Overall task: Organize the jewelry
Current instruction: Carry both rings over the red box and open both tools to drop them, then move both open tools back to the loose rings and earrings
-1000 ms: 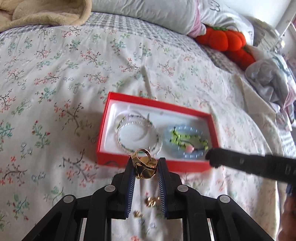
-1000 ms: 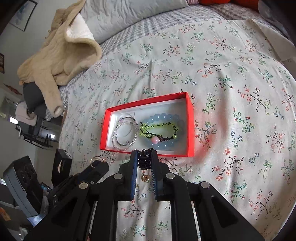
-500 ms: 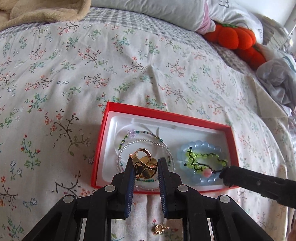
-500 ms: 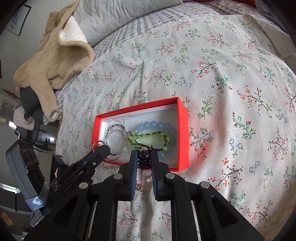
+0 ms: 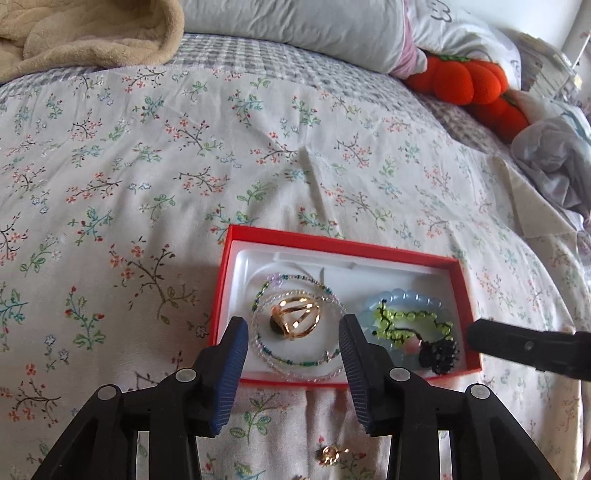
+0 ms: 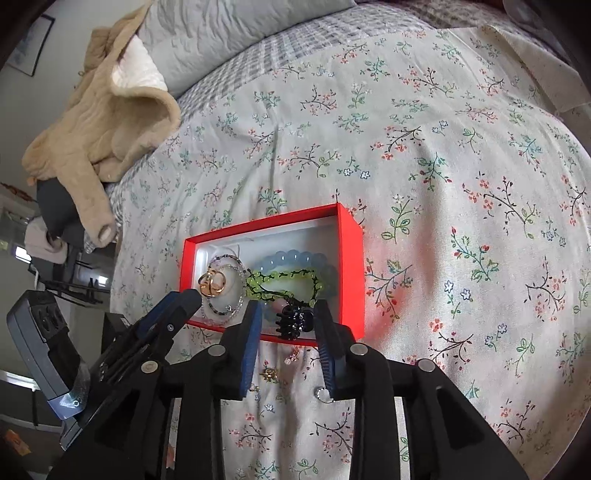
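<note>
A red jewelry box [image 5: 229, 266] [image 6: 351, 266] with a white liner lies on the floral bedspread. Inside lie thin beaded bracelets [image 5: 295, 363] [image 6: 227, 264], a gold ring [image 5: 295, 319] [image 6: 211, 283] on them, a blue bead bracelet [image 5: 406, 297] [image 6: 291, 256], a green bead bracelet [image 5: 410, 317] [image 6: 280, 277] and a small black hair claw [image 5: 439, 354] [image 6: 293, 321]. My left gripper [image 5: 293, 328] [image 6: 184, 295] is open and empty just above the ring. My right gripper [image 6: 286, 314] is open around the black claw; its tip [image 5: 480, 338] shows at the box's right end.
Small gold pieces [image 5: 330, 454] [image 6: 269, 373] and a silver ring [image 6: 322, 393] lie on the bedspread in front of the box. A beige garment [image 5: 74, 33] [image 6: 99, 122], pillows [image 5: 295, 18] and orange plush pumpkins [image 5: 465, 79] lie beyond it.
Both grippers moved forward over the box and opened. The gold ring dropped from my left gripper onto the thin bracelets; the black claw left my right gripper and lies at the box's right end.
</note>
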